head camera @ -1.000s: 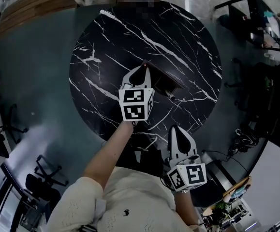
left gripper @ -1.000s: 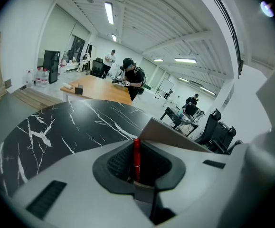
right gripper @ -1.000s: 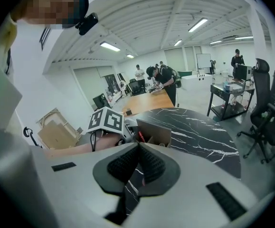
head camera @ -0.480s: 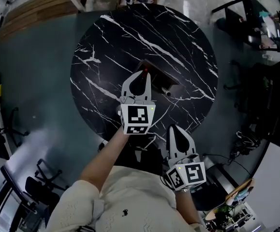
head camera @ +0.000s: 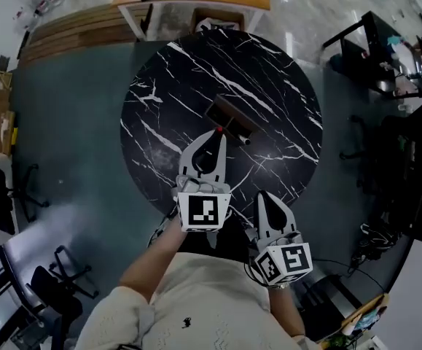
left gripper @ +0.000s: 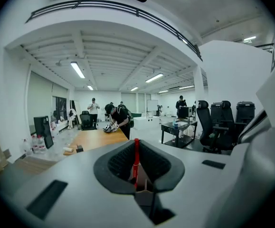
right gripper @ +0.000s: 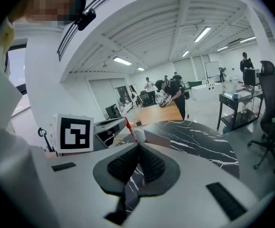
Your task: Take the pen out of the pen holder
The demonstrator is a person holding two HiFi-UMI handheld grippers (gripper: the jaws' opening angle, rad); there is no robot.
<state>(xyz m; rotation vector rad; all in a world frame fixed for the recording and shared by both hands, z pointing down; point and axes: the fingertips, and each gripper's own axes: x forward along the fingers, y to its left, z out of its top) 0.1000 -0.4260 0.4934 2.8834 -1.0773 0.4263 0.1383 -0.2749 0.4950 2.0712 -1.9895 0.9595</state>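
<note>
Two tools: left tool (head camera: 218, 135), jaws just tightened, pinches red pen (left gripper: 136, 153) near holder (head camera: 229, 115); right tool (right gripper: 138, 148) closed, empty.

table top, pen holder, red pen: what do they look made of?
table top: black with white veins and a slight sheen. Marble or a marble-look laminate, can't tell which.
pen holder: dark brown, matte, flat-walled. Wood or plastic, unclear from here.
pen: uniform red, smooth, thin barrel. Probably plastic.
</note>
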